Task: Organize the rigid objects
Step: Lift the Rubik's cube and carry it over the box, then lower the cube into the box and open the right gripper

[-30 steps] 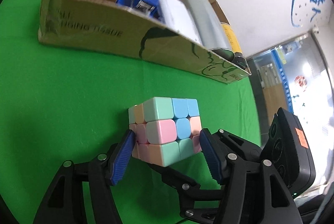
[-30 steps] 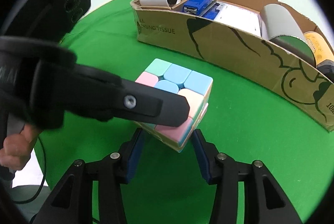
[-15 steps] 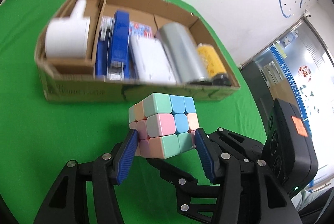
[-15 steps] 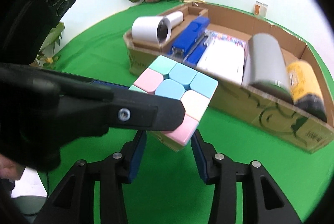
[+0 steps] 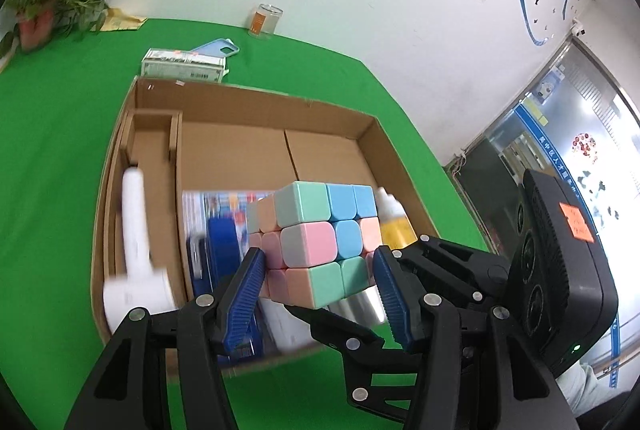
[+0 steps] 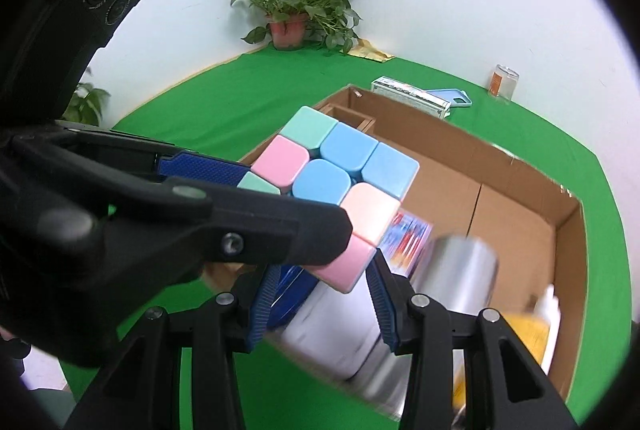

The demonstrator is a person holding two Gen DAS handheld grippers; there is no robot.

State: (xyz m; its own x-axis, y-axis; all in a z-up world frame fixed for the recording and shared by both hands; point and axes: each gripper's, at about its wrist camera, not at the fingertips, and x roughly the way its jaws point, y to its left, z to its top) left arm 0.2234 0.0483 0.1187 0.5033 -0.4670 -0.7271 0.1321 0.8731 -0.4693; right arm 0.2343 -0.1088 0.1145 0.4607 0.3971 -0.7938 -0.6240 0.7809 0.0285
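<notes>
Between both grippers: we clamp the pastel plastic puzzle cube (image 5: pixel 316 242) with left gripper (image 5: pixel 320 294) and right gripper (image 6: pixel 320 304).
Below them: the brown cardboard box (image 5: pixel 240 145), crowded at its near end.
Risk: if one gripper lets go early, we think the cube twists out onto the green worktop (image 5: pixel 52 149).

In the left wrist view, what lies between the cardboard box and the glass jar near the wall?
A small printed carton and a light blue phone case lie on the green cloth between the cardboard box and the glass jar. The left wrist view shows this.

Green table (image 5: pixel 60 133) under my tools. Cardboard box (image 5: pixel 256 101) on it; behind the box a carton (image 5: pixel 182 67), phone case (image 5: pixel 216 49), glass jar (image 5: pixel 265 21), potted plant (image 5: pixel 48 5).
</notes>
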